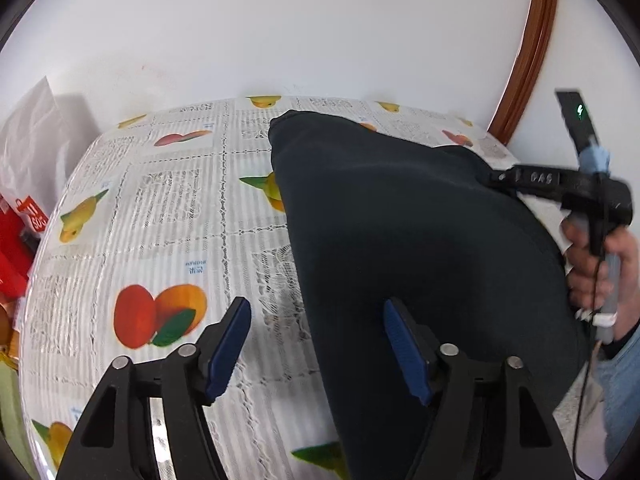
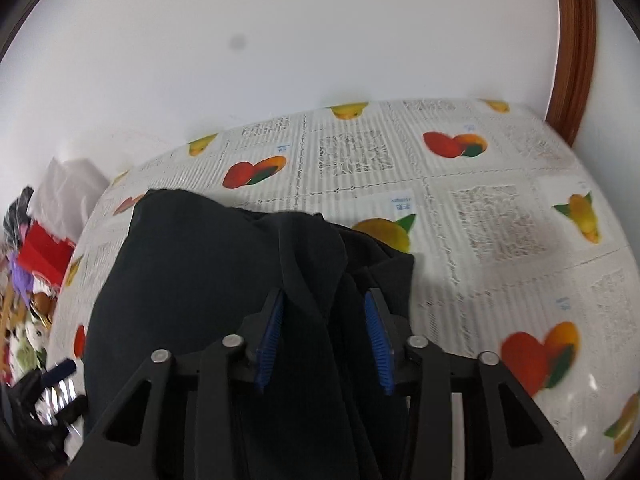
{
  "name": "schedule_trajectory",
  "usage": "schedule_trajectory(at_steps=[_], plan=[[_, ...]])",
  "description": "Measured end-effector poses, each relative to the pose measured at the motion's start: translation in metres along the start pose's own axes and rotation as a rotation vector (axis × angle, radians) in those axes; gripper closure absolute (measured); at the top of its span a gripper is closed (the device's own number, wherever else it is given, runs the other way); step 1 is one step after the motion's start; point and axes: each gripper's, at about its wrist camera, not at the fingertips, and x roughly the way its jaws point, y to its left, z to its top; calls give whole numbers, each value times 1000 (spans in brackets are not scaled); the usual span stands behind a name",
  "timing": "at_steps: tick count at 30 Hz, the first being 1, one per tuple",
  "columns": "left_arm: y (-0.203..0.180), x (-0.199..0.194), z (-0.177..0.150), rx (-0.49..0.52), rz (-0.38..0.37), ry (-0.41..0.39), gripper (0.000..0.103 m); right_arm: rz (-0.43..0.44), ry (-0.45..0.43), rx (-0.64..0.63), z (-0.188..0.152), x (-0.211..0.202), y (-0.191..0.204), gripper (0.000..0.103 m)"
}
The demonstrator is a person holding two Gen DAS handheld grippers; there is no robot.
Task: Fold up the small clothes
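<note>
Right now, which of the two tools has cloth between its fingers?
The right tool: a fold of the dark garment runs between its open blue pads. The left tool gapes over the garment's edge, gripping nothing.

A plain white wall (image 2: 280, 40) rises behind the bench (image 1: 168, 208), which is covered by a lace-patterned cloth printed with fruit. A brown wooden frame (image 1: 528, 48) runs up the wall at the right, and red packaging (image 1: 16, 240) crowds the left edge.
</note>
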Motion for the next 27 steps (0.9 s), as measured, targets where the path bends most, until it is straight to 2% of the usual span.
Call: schedule_trajectory(at_steps=[3,4,8,11,12,17,19,21,22,24,25,26,27], plan=[[1,3,0,0,-10,5,34,17,-171,-97,-3,-31,4,96],[2,3,-1,-1,-15,4,34,22,-178,-93,-3,-32,1,96],[1,4,1,3,-15,0,34,-26,-19,-41,-2,3,-9,91],[0,1,1,5,-4,-4,34,-64,-38,-18,-3,-12,-13,74],[0,0,0,6,-1,-6,34,-72,-43,-23,-6,-20,-14,72],[3,-10,-3,-13,-40,-14,38,-33,-63,-14,-35,-63,-22,70],[1,-22,-9,7,-120,-51,37,-7,-44,8,-46,-66,-24,69],[-6,-29,-16,34,-141,-73,36,12,-29,18,-58,-63,-24,70],[-12,-29,-20,57,-120,-64,36,7,-32,7,-62,-61,-22,71],[-18,-23,-23,71,-85,-39,36,0,-46,-42,-66,-58,-15,102],[-20,-20,-24,69,-74,-31,36,-15,-86,-63,-66,-63,-14,102],[-20,-19,-25,69,-73,-29,36,-47,-181,-69,-68,-75,-16,102],[-21,-20,-26,81,-82,-32,36,-36,-211,-49,-70,-79,-22,102]])
